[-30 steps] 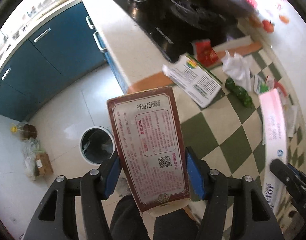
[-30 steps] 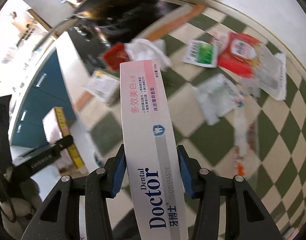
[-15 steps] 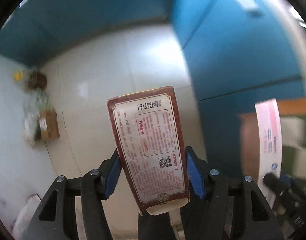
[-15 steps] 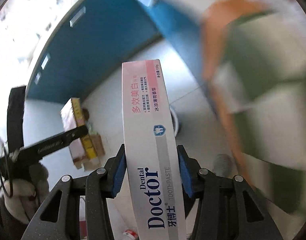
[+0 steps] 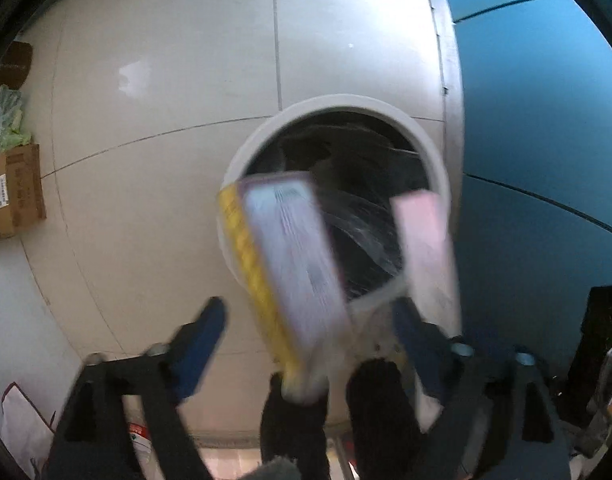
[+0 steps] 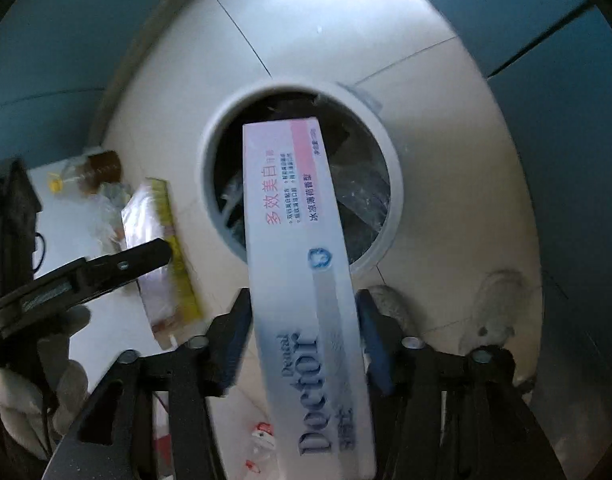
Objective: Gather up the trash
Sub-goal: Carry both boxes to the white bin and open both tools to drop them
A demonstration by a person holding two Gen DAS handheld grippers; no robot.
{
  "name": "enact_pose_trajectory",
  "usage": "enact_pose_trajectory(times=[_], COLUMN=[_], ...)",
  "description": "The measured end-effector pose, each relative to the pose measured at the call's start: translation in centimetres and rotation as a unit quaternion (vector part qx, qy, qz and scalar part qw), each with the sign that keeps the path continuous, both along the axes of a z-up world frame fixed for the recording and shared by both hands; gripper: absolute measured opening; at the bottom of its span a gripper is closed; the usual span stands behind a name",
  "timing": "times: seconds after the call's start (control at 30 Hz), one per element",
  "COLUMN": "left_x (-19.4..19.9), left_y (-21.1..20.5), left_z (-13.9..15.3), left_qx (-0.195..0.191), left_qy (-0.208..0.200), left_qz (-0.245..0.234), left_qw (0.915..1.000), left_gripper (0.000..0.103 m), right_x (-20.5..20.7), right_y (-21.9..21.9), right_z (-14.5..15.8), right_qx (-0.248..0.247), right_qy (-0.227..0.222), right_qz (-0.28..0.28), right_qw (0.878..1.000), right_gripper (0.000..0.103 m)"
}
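Observation:
A round white trash bin with a dark liner stands on the floor below both grippers; it also shows in the right wrist view. My left gripper is open, and the brown-edged box with a yellow side is blurred, loose between its fingers, over the bin's near rim. The box also shows at the left in the right wrist view. My right gripper is shut on the white and pink toothpaste box, which points into the bin's mouth. That box shows in the left wrist view.
Blue cabinet fronts stand right beside the bin. A cardboard box and a bag of greens lie at the left wall. A bottle lies on the floor. My shoes are near the bin.
Both grippers have swung down from the counter to above the bin. My left gripper has opened and the brown-edged box is slipping out. The right gripper still holds the toothpaste box.

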State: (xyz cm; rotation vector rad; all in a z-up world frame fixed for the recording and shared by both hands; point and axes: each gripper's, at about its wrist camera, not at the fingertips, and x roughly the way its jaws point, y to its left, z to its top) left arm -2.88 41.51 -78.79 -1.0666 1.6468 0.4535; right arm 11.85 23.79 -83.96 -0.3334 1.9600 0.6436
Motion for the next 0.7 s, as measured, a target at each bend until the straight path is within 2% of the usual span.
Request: enact_pose_trajectory(times=[0.03,0.1,0.13,0.2,0.3,0.4,0.57,0.7], left_x=[-0.3,-0.9,-0.9,-1.1,-1.5,-2.3,-3.6,-4.3], left_y=[-0.2,-0.3,-0.6,-1.4,-2.0,-2.6,-3.8,-5.1], left_z=[-0.1,0.3,0.8,2.3,4.2,5.6,8.2,12.0], left_qx=[0.002,0.024,0.040,0.082,0.159,0.203,0.234,0.253], left_qy=[0.001,0.003,0.006,0.010,0.014,0.017,0.013,0.004], left_qz=[0.002,0.000,-0.004,-0.009,-0.018,-0.013,0.007,0.012], left_qw=[1.0000,0.9997,0.9992,0.9965,0.9870,0.9790,0.9722,0.9673], left_gripper=[0.097,0.097,0.097,0.097,0.097,0.097,0.097,0.097], right_x=[-0.3,-0.5,-0.5,0.0,-0.9,-1.4,-1.9,-3.0], right_y=[0.3,0.6,0.5,0.5,1.5,2.5,2.5,1.9], right_z=[-0.2,-0.5,-0.2,-0.4,1.7,3.4,5.2,8.8], right_qx=[0.002,-0.003,-0.005,-0.009,-0.011,-0.016,-0.009,0.005], right_qy=[-0.004,-0.013,-0.032,-0.066,-0.125,-0.185,-0.220,-0.239], right_qz=[0.004,0.011,0.020,0.039,0.079,0.114,0.129,0.134], right_qw=[1.000,1.000,0.999,0.997,0.989,0.976,0.967,0.962], right_gripper=[0.087,0.090,0.091,0.102,0.103,0.103,0.103,0.103])
